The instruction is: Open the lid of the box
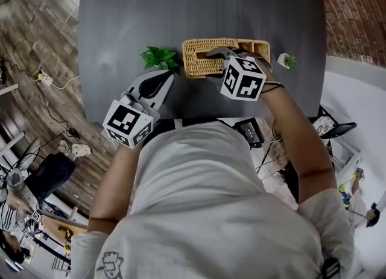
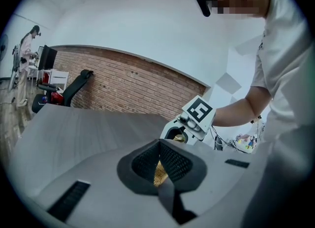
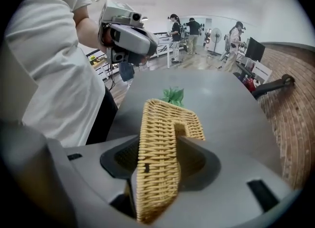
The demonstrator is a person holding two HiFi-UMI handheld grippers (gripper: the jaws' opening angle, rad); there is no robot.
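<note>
A wicker box (image 1: 196, 67) stands on the dark table (image 1: 151, 6) near its front edge. My right gripper (image 1: 220, 53) is over the box, pointing steeply down. In the right gripper view it (image 3: 157, 173) is shut on the wicker lid (image 3: 160, 143), which stands tilted up between the pads. My left gripper (image 1: 165, 81) lies low at the box's left end, next to a green plant (image 1: 160, 58). In the left gripper view its jaws (image 2: 158, 165) are nearly together, with a thin strip of wicker (image 2: 158, 173) pinched between the pads.
A small white pot with a plant (image 1: 285, 61) sits right of the box. The table's front edge runs just in front of my body. A brick wall (image 1: 356, 12) is at the right. Wood floor with cables lies at the left.
</note>
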